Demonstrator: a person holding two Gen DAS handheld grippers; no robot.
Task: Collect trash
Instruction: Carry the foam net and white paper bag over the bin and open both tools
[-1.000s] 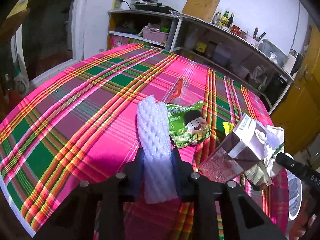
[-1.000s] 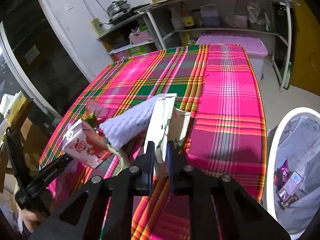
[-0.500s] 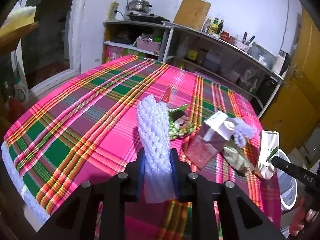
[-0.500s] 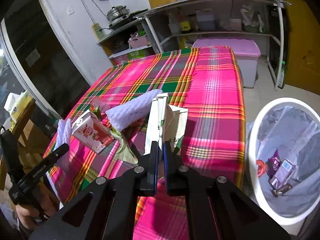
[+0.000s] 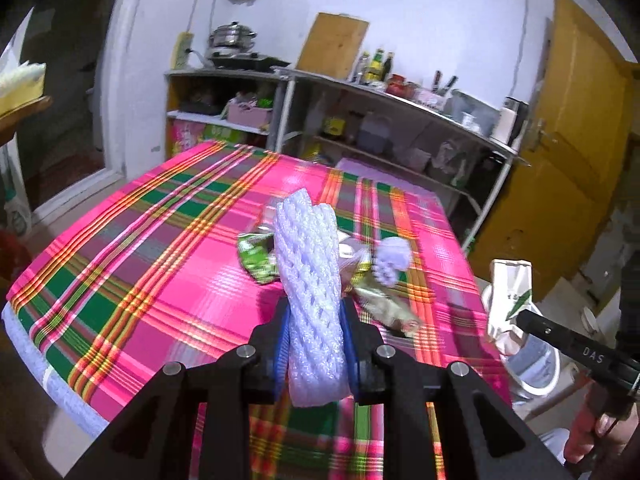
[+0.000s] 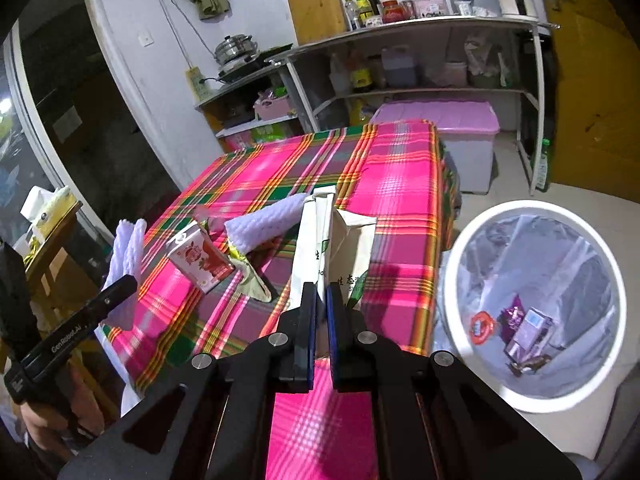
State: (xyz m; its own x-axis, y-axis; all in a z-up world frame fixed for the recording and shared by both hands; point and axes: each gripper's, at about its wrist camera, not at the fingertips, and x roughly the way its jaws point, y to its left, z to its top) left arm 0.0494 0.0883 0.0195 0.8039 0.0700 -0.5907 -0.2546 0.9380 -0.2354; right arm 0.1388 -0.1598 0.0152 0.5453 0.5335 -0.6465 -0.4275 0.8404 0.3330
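My left gripper (image 5: 314, 312) is shut on a white foam net sleeve (image 5: 310, 264) and holds it upright above the near edge of the plaid tablecloth (image 5: 160, 264). My right gripper (image 6: 320, 300) is shut on a cream paper bag (image 6: 340, 240), lifted near the table's corner; the same bag (image 5: 510, 300) shows at the right of the left wrist view. On the cloth lie a red-and-white carton (image 6: 198, 258), a second foam net (image 6: 264, 224), a green snack wrapper (image 5: 256, 258) and a gold wrapper (image 5: 380, 304). A white bin (image 6: 452, 280) with a clear liner stands on the floor to the right.
The bin holds a purple wrapper (image 6: 514, 316), a small carton and an orange ring. Metal shelves (image 6: 420, 28) with bottles line the far wall, with a pink-lidded box (image 6: 436, 120) beneath. A yellow door (image 5: 568, 160) is at the right. A wooden stand (image 6: 52, 236) sits left of the table.
Both grippers have risen and drawn back from the table with their loads. The right jaws have pinched tighter on the paper bag. The bin has come further into view.
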